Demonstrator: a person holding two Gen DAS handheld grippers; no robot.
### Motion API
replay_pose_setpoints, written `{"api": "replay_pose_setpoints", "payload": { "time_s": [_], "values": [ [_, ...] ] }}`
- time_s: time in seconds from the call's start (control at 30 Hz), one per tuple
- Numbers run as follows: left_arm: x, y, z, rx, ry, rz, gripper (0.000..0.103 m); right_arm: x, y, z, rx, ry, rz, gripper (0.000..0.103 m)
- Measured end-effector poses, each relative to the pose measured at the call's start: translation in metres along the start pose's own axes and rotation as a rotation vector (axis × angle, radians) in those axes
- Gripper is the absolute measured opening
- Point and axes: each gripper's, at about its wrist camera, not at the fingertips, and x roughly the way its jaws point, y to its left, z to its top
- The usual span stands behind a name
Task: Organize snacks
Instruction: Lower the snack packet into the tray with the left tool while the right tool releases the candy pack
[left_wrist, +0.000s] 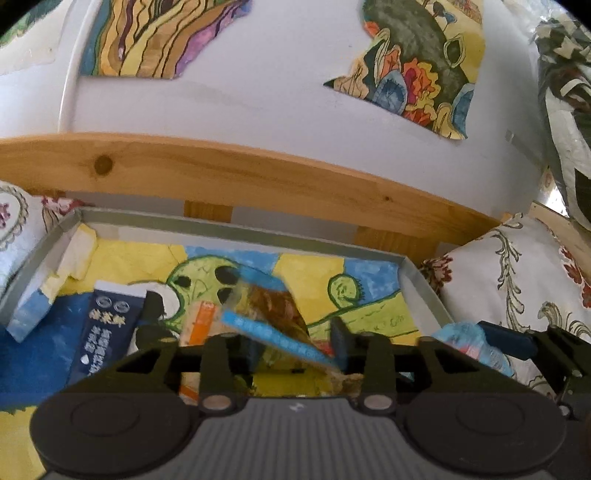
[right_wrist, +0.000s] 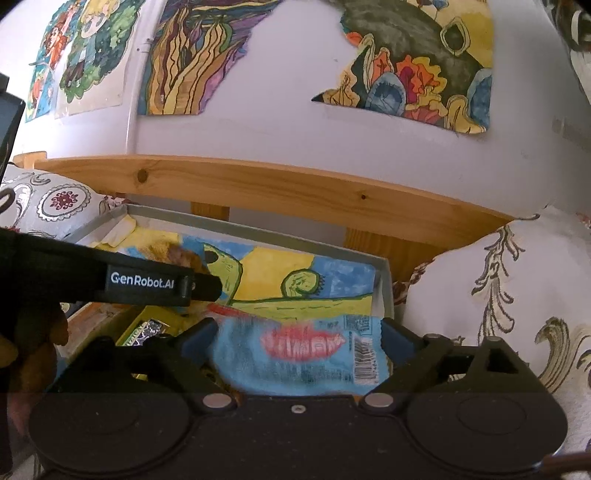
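- The left gripper (left_wrist: 295, 347) pinches a blue-edged clear snack packet (left_wrist: 266, 314), which slants up and forward between its fingers, above the grey box (left_wrist: 236, 230).
- The right gripper (right_wrist: 299, 339) clamps a light-blue snack wrapper (right_wrist: 295, 354) crosswise between its fingers, the box just ahead.

Left gripper (left_wrist: 295, 347) over box (left_wrist: 236, 230), snack packet (left_wrist: 266, 314) between its fingers, tilted. Carton (left_wrist: 107, 325) in box just left of it; another packet (left_wrist: 201, 321) under the held one. Right gripper (right_wrist: 299, 350) just right of left, wrapped snack (right_wrist: 299, 354) between its fingers. Headboard (left_wrist: 258, 173) ahead, behind box. Cushions (left_wrist: 517, 280) either side.
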Motion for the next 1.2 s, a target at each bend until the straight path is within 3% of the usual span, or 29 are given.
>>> {"api": "replay_pose_setpoints", "payload": {
  "time_s": [0.3, 0.6, 1.2],
  "values": [
    [-0.027, 0.001, 0.012, -0.006, -0.078, 0.047, 0.082, -0.020, 0.001, 0.012, -0.029, -0.037, -0.010, 0.101],
    [-0.072, 0.004, 0.015, 0.007, -0.147, 0.098, 0.099, -0.055, 0.007, 0.021, -0.040, -0.066, -0.015, 0.102],
    [-0.161, 0.008, -0.005, -0.029, -0.159, 0.177, 0.102, -0.137, 0.025, 0.020, 0.009, -0.092, -0.011, 0.102]
  ]
}}
